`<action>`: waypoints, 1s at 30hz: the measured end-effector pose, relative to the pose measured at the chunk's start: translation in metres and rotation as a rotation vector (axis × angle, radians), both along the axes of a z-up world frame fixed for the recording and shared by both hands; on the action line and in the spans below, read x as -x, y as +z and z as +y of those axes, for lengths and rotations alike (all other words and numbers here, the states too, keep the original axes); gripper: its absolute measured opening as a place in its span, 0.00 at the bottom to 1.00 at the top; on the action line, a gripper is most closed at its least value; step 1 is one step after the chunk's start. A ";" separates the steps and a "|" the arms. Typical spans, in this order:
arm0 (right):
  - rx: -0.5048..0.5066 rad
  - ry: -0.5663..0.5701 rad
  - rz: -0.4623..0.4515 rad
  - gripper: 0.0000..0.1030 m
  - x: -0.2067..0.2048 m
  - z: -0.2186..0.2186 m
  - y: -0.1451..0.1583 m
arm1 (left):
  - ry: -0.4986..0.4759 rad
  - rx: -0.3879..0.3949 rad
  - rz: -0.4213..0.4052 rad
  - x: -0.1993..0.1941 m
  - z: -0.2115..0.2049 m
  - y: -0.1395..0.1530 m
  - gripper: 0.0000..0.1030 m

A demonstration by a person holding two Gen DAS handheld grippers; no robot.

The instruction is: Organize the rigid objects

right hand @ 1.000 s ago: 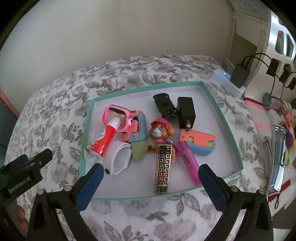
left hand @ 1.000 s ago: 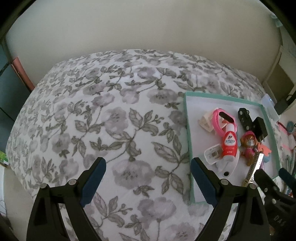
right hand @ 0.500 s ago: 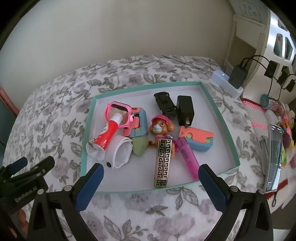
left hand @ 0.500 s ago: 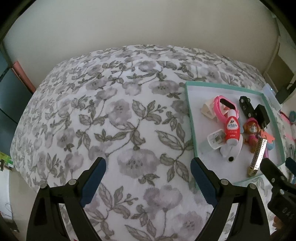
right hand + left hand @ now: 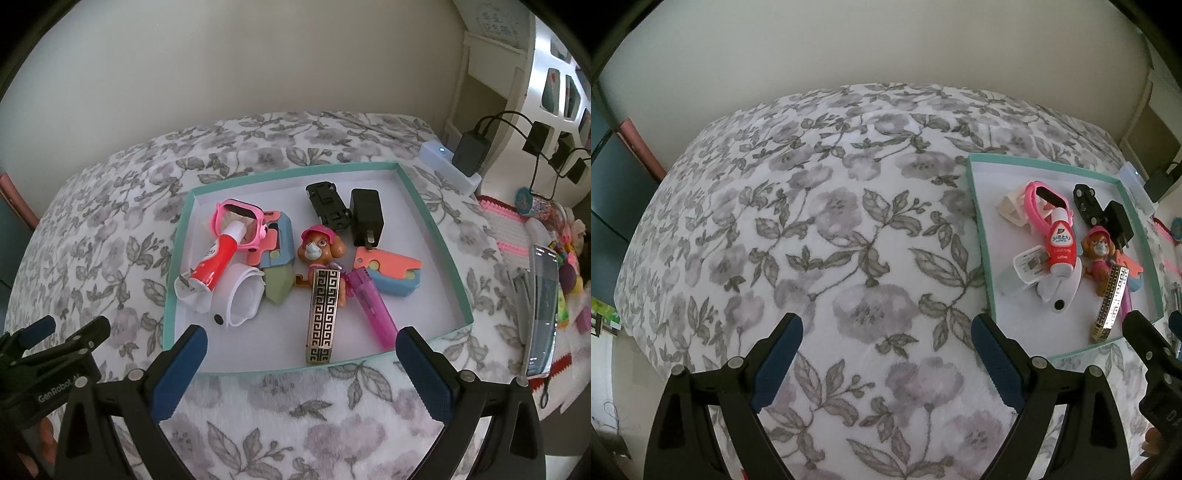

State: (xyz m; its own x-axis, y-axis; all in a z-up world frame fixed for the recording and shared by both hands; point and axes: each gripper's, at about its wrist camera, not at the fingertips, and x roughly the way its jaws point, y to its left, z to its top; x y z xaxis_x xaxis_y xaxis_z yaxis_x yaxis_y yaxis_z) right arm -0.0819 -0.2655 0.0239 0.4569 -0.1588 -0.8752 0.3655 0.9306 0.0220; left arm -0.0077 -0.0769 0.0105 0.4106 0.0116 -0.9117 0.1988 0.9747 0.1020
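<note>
Small rigid objects [image 5: 325, 266] are being kept heaped inside the teal tray [image 5: 436, 225]; both the left gripper [image 5: 886, 354] and right gripper [image 5: 301, 363] are being held released, empty, short of the tray; whether sorting is starting or finished cannot be told.
</note>
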 end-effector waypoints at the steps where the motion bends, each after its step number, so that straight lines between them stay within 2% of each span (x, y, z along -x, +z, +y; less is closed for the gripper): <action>1: 0.000 -0.001 -0.002 1.00 0.001 0.000 0.000 | 0.001 0.001 -0.001 0.000 0.001 0.000 0.90; 30: -0.005 -0.001 -0.001 1.00 0.000 -0.003 0.000 | 0.015 0.004 -0.012 -0.001 0.002 0.003 0.90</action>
